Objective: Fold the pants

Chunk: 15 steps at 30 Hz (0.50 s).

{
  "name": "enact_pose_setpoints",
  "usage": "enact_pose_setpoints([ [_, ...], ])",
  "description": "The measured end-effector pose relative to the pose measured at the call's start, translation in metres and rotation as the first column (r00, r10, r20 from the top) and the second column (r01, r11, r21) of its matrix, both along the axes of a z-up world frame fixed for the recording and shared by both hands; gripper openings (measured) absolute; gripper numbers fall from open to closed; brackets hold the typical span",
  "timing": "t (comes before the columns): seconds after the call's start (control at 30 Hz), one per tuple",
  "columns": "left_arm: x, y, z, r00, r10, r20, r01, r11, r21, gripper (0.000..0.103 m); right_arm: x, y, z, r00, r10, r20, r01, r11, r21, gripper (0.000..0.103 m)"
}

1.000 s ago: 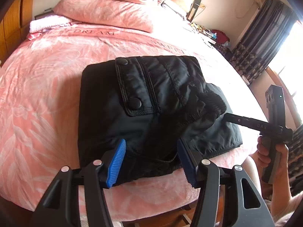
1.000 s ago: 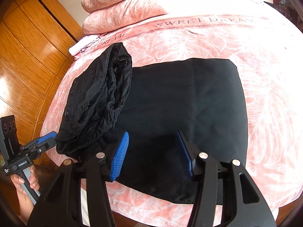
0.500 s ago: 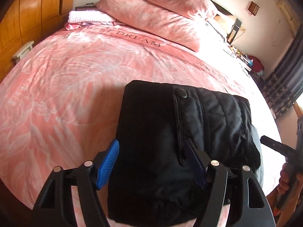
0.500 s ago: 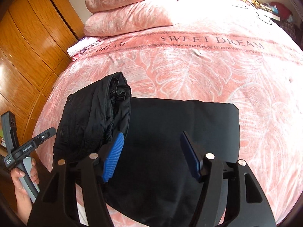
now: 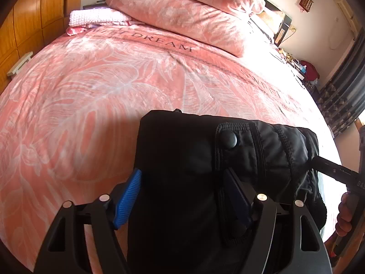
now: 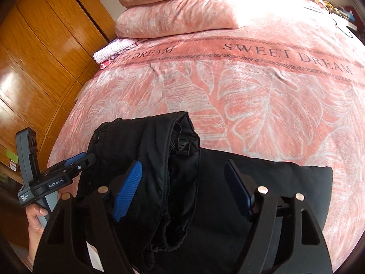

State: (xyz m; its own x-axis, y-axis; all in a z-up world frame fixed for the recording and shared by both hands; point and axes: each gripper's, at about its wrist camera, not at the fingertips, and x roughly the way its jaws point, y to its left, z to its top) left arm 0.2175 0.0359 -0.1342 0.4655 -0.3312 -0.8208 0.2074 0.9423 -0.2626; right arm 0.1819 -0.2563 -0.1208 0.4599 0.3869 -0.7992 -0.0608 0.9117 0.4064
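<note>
Black padded pants (image 5: 182,159) lie folded into a thick bundle at the near edge of the pink bed; a snap button (image 5: 228,138) shows on top. In the right wrist view the bundle (image 6: 141,150) rests on a flat black layer (image 6: 273,182). My left gripper (image 5: 182,194) is open and straddles the bundle's near end, its blue pads (image 5: 127,198) low over the cloth. My right gripper (image 6: 182,191) is open over the bundle's open end. Each gripper shows in the other's view, the right one (image 5: 328,171) and the left one (image 6: 75,162), at the bundle's sides.
The pink bedspread (image 6: 262,96) stretches beyond the pants. Two pink pillows (image 5: 182,16) and a folded white-pink towel (image 5: 95,18) lie at the head. A wooden wardrobe (image 6: 41,57) stands on the left. A curtain (image 5: 342,96) hangs at the right.
Both grippers have pushed forward and lower over the pants, which now fill the lower frame. Both stay open. The bundle has not visibly changed shape.
</note>
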Motion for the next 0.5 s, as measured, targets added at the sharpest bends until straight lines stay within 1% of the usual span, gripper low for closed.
enact_pose_setpoints([
  [0.07, 0.0, 0.001, 0.0, 1.0, 0.005, 0.002, -0.005, 1.0, 0.007, 0.081, 0.004, 0.002, -0.009, 1.0, -0.001, -0.027, 0.001, 1.0, 0.01, 0.075],
  [0.13, 0.0, 0.003, -0.002, 1.0, 0.003, 0.0, -0.003, 1.0, 0.0, 0.082, 0.004, 0.004, -0.014, 1.0, 0.01, -0.027, -0.01, 1.0, 0.011, 0.073],
  [0.17, 0.001, 0.003, -0.002, 1.0, 0.003, -0.002, -0.003, 1.0, -0.005, 0.082, 0.004, 0.006, -0.015, 0.999, 0.03, -0.022, -0.029, 0.999, 0.021, 0.06],
  [0.2, 0.001, 0.004, -0.003, 1.0, 0.003, -0.006, -0.004, 1.0, -0.011, 0.082, 0.003, 0.008, -0.017, 0.999, 0.048, -0.025, -0.047, 0.998, 0.049, 0.043],
  [0.23, 0.001, 0.004, -0.004, 1.0, 0.006, -0.011, -0.006, 1.0, -0.014, 0.082, 0.003, 0.008, -0.019, 0.998, 0.055, -0.032, -0.053, 0.995, 0.083, 0.036],
  [0.27, 0.002, 0.004, -0.005, 1.0, 0.008, -0.015, -0.008, 1.0, -0.018, 0.082, 0.003, 0.009, -0.019, 0.998, 0.061, -0.03, -0.058, 0.993, 0.107, 0.021],
  [0.3, 0.002, 0.004, -0.006, 1.0, 0.011, -0.018, -0.011, 1.0, -0.018, 0.082, 0.002, 0.011, -0.017, 0.998, 0.062, -0.016, -0.06, 0.993, 0.101, 0.016],
  [0.43, 0.0, 0.005, -0.005, 1.0, 0.026, -0.016, -0.026, 0.999, -0.021, 0.082, -0.007, 0.02, -0.003, 0.997, 0.067, 0.034, -0.069, 0.997, 0.045, 0.01],
  [0.5, -0.001, 0.006, -0.003, 0.999, 0.03, -0.011, -0.03, 0.999, -0.017, 0.082, -0.011, 0.022, 0.003, 0.995, 0.079, 0.055, -0.081, 0.996, 0.04, 0.009],
])
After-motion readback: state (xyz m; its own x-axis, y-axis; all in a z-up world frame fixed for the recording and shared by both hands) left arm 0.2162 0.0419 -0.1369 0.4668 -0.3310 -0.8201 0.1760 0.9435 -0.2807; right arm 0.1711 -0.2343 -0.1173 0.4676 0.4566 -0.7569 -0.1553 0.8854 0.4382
